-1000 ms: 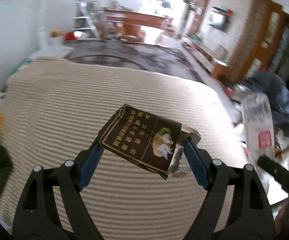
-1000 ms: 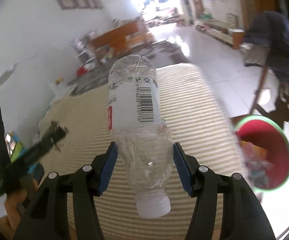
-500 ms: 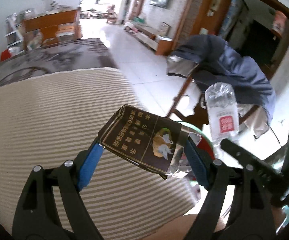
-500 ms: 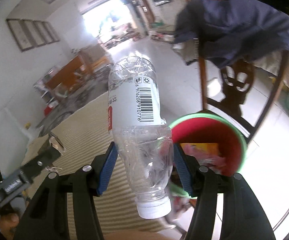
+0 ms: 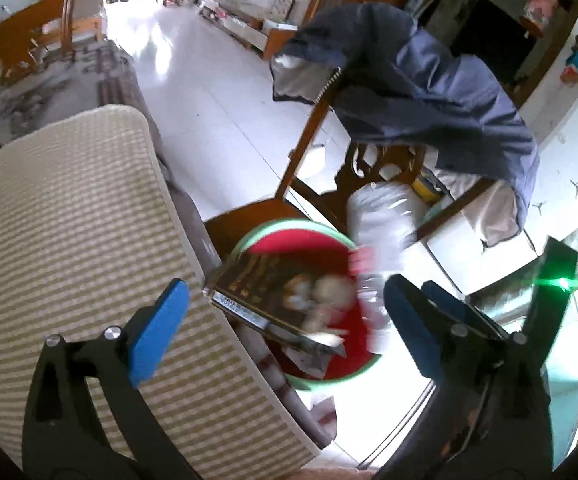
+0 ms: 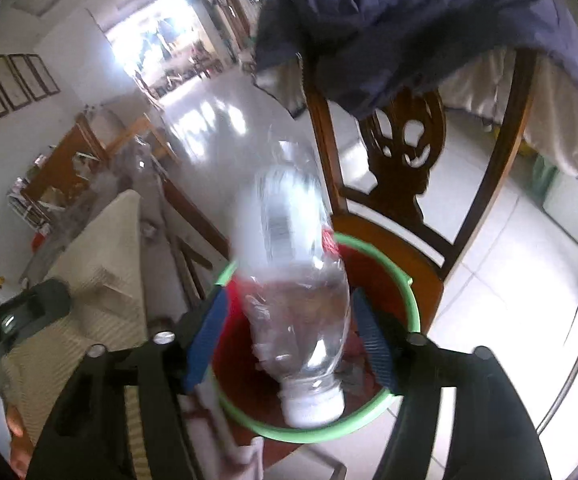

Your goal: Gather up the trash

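Both claws opening over the bin: left claw lets the box drop, right claw frees the bottle. Drop-off nearly done.

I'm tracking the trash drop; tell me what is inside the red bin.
Inside the red bin, only blurred scraps show. The falling plastic bottle and dark carton cover most of it, so the rest cannot be seen.
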Demonstrator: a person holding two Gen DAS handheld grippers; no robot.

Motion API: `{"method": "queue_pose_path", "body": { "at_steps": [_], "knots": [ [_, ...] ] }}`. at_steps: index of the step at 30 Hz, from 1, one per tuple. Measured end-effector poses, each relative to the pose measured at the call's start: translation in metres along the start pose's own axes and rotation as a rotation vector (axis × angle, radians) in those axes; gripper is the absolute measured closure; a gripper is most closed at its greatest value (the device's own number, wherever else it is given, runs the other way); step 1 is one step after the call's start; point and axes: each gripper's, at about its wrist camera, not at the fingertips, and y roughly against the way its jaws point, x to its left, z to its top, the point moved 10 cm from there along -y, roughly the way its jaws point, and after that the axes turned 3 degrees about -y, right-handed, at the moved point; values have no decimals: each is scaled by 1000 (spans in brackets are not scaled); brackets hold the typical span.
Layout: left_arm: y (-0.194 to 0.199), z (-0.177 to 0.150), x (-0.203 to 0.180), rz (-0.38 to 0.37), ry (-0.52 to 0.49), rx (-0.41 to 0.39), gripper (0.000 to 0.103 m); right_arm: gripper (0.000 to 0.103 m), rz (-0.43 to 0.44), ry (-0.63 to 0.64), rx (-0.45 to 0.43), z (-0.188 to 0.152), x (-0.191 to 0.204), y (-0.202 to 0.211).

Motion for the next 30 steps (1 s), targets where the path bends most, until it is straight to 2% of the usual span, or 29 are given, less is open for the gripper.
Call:
{"method": "queue_pose_path", "body": {
  "at_steps": [4, 6, 9, 12, 14, 16, 20, 21, 24, 26, 30],
  "knots": [
    [15, -9, 24, 56, 18, -45, 6, 31, 11, -31, -28, -2, 4, 11],
    [32, -14, 45, 109, 19, -84, 6, 25, 19, -13, -53, -2, 16, 20],
    [66, -15, 76, 173, 28, -177, 6, 17, 37, 74, -133, 1, 54, 42],
    [114, -19, 116, 235, 55, -299, 6, 6, 107, 165, -244, 0, 109, 73],
    [150, -25, 147, 290, 87, -382, 6, 7, 176, 208, -327, -3, 148, 93],
    [173, -33, 171, 316, 131, -423, 6, 7, 234, 226, -402, -10, 186, 106],
    [207, -49, 206, 344, 209, -510, 6, 7, 277, 239, -448, -36, 230, 101],
    [213, -53, 211, 355, 208, -527, 5, 7, 274, 267, -449, -43, 235, 97],
    [226, -61, 221, 387, 186, -582, 5, 7, 187, 389, -419, -58, 250, 80],
    [230, -64, 228, 393, 197, -610, 5, 7, 174, 402, -444, -58, 252, 82],
    [234, -65, 232, 395, 213, -602, 5, 7, 139, 374, -469, -55, 245, 84]
  ]
}}
